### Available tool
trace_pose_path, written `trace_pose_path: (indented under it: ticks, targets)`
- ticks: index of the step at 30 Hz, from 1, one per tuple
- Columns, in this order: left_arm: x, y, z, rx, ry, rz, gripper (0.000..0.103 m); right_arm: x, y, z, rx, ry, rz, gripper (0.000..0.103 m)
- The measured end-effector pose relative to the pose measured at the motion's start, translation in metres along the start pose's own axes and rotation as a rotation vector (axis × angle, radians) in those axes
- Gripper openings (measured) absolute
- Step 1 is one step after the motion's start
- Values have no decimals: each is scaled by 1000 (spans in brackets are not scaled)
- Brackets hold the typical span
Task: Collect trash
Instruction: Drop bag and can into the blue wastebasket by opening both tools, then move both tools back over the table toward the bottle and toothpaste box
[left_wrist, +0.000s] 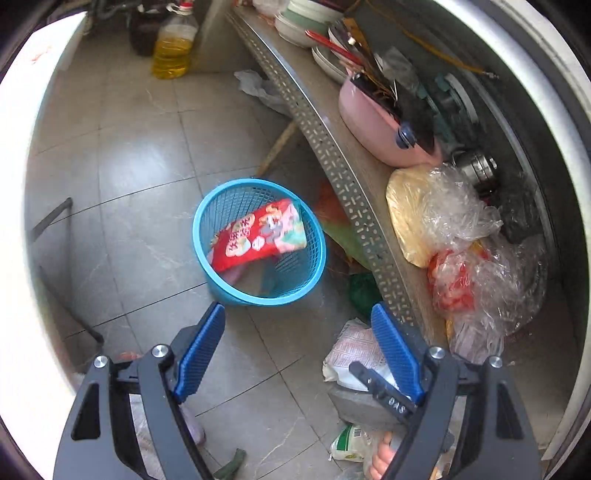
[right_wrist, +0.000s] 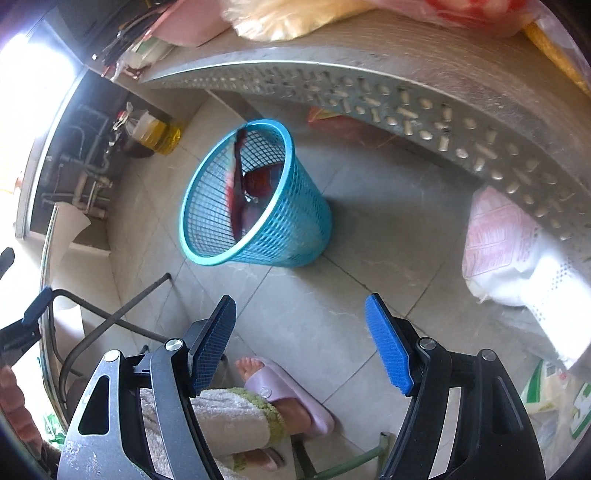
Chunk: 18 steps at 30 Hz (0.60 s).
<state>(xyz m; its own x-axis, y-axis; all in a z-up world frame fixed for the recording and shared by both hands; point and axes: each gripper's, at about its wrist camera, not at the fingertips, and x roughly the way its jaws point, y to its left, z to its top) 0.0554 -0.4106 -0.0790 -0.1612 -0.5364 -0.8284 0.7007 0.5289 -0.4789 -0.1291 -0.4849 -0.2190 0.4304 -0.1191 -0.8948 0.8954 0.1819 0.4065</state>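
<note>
On grey floor tiles beside a metal shelf (left_wrist: 354, 199) stands a blue mesh bin (left_wrist: 258, 243) w/ a red printed wrapper (left_wrist: 262, 232) lying inside, leaning on its wall. Left gripper (left_wrist: 299, 317) hangs above the floor near the bin, jaws wide apart, nothing btwn them. Right gripper (right_wrist: 301, 310) likewise spread wide & empty, over bare tiles; a foot in a lilac slipper (right_wrist: 291, 398) shows below it.
</note>
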Motion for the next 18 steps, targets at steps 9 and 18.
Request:
trace_pose_path:
  ticks: [9, 18]
  targets:
    - [-69, 3, -28, 68, -112, 0, 79, -25, 37, -6, -142, -80, -12, 69]
    - [-169, 22, -83, 127, -302, 78, 80, -75, 89, -28, -329, -174, 69, 78]
